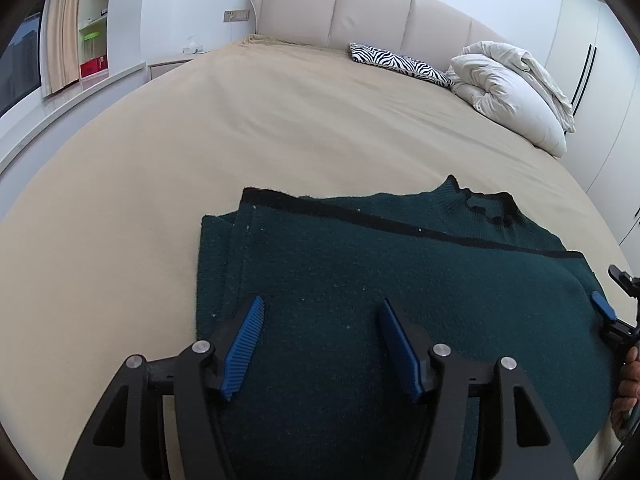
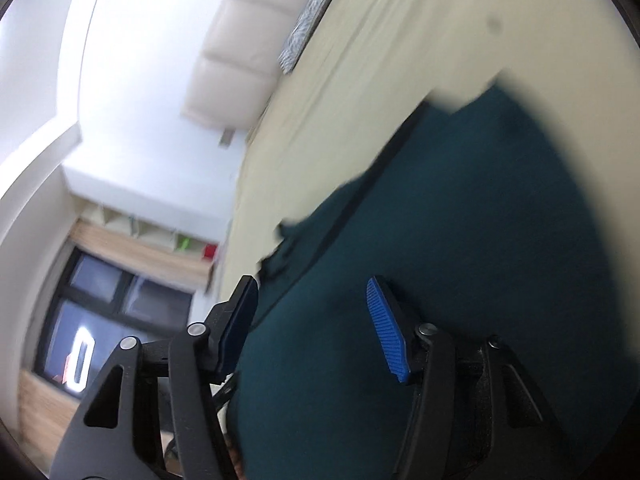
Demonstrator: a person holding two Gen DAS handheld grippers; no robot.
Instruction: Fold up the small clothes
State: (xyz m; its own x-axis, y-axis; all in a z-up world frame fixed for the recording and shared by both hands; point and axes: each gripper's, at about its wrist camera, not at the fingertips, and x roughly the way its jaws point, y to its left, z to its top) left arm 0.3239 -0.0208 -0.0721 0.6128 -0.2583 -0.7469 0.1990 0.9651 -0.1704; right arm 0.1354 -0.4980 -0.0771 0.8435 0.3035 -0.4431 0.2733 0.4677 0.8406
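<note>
Dark green sweater (image 1: pixel 400 280) on bed (image 1: pixel 200 140); left gripper (image 1: pixel 320 344) and right gripper (image 2: pixel 312 320) wide apart, empty; folded flap at 11 o'clock may slip loose if snagged.

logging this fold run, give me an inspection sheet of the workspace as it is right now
surface: bed with a tan sheet, mostly smooth.
job's things: dark green sweater lying flat near the front edge, left side folded in, collar toward the headboard.
clutter: zebra pillow and a bundled white duvet at the far right.
grippers: left gripper open over the sweater, holding nothing; right gripper open at the sweater's right edge, view tilted and blurred.
cables: nothing seen.
surroundings: padded headboard, shelves and a curtain on the left, wardrobe doors on the right.
</note>
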